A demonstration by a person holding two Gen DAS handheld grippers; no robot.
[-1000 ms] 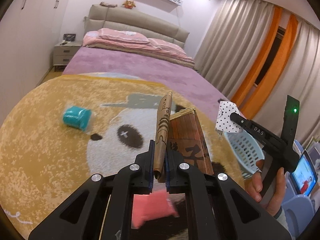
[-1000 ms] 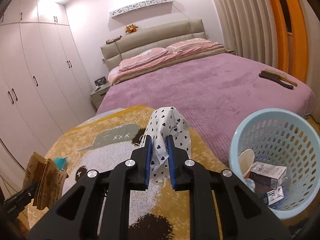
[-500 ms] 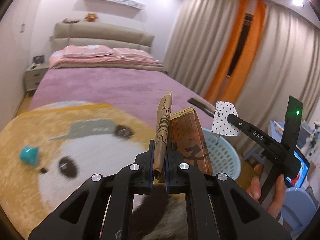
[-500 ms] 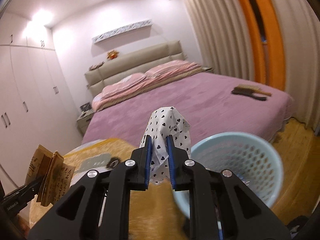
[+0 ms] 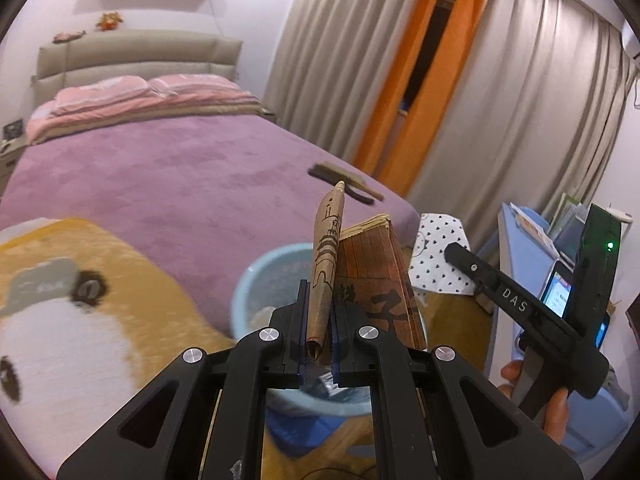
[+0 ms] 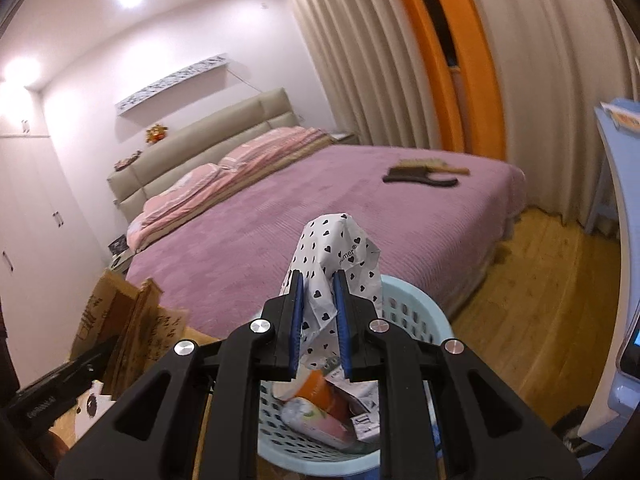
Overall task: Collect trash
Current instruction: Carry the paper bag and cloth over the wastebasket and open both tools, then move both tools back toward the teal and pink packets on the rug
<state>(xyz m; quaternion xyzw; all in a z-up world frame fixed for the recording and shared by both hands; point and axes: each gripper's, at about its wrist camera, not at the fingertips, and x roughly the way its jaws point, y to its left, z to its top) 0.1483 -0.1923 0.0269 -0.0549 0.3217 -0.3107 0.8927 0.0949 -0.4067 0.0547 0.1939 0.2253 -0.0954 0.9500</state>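
Trash is getting carried in both grippers right now, and both loads are hanging over the light blue basket (image 6: pixel 416 312) at the foot of the bed (image 6: pixel 280 216). The right gripper (image 6: pixel 318 316) is pinching a white wrapper with black hearts (image 6: pixel 336 256), fingers narrow and clamped on the crumpled part, sitting pretty much straight above the basket's opening. The left gripper (image 5: pixel 320 312) is squeezing a brown printed paper packet (image 5: pixel 326 264), fingers nearly together on one folded edge, with the rest of the packet fanning out toward the basket's far side.

I'd say this is the drop-off step, not the picking-up one. The basket already has cartons and wrappers in it. Next move probably just calls for spreading the fingers so each piece falls in; the brown packet looks wide and stiff, so it may want a bit more centering over the rim first.

Both grippers are pointing forward and angled down at the basket, the right one near the left.
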